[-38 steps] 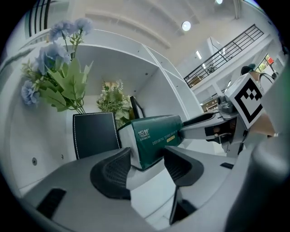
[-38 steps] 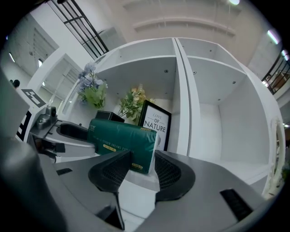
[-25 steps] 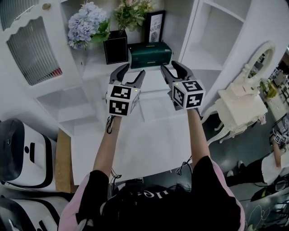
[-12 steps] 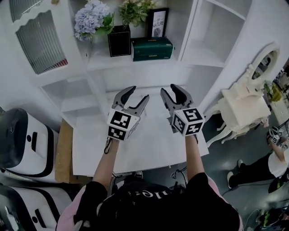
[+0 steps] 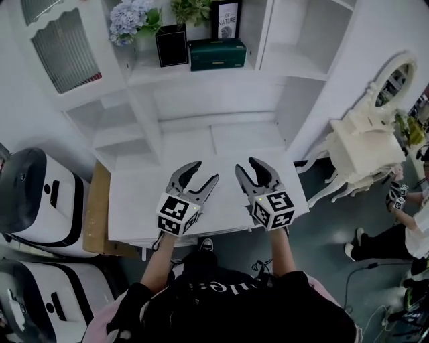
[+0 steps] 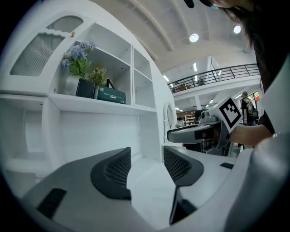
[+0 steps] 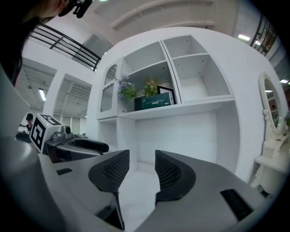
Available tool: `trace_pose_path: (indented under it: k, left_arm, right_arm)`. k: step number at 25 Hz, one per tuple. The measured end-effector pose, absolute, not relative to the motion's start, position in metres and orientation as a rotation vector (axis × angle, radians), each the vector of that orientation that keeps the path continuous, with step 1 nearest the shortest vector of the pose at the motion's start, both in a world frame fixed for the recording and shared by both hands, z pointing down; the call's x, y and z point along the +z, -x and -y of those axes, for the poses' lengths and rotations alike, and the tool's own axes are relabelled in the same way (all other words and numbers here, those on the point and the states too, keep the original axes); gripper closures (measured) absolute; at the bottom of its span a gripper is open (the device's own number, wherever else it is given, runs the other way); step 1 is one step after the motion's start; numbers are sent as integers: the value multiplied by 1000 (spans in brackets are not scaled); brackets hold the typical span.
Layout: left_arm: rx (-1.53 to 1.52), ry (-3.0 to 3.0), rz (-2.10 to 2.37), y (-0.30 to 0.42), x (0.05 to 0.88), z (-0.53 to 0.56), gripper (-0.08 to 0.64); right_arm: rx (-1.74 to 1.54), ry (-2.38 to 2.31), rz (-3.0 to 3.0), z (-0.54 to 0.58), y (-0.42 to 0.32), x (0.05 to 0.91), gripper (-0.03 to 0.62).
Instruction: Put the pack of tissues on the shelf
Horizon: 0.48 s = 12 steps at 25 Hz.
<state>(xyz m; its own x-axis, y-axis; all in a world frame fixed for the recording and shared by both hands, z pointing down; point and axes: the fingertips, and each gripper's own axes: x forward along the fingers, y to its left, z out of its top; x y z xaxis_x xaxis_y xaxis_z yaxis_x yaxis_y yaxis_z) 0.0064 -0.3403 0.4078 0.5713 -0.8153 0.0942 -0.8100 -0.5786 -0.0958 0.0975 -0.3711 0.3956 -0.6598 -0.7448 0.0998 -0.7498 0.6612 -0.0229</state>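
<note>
The dark green pack of tissues [image 5: 217,53] lies on the white shelf [image 5: 201,70], right of a black planter [image 5: 172,45]; it also shows as the tissue pack [image 6: 111,95] in the left gripper view and the tissue pack [image 7: 157,101] in the right gripper view. My left gripper [image 5: 202,175] is open and empty over the white desk [image 5: 134,201]. My right gripper [image 5: 249,170] is open and empty beside it. Both are well below and in front of the shelf. The left gripper [image 6: 147,165] and the right gripper [image 7: 142,167] hold nothing between their jaws.
Blue flowers [image 5: 131,17], a green plant [image 5: 191,8] and a framed print [image 5: 226,20] share the shelf. A white dressing table with mirror [image 5: 365,134] stands at right. White machines [image 5: 33,201] sit at left. A person [image 5: 419,221] crouches at far right.
Both grippers have drawn back from the shelf toward the desk's near edge, staying open and empty. The tissue pack has stayed on the shelf.
</note>
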Motion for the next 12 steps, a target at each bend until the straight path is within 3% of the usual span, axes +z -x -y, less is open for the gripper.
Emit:
trace_pose_path:
  k: [12]
  left_arm:
    - [-250,2842,-1566,-23,465,196,335]
  right_arm:
    - [263,-1203,2741,230,-134,460,391]
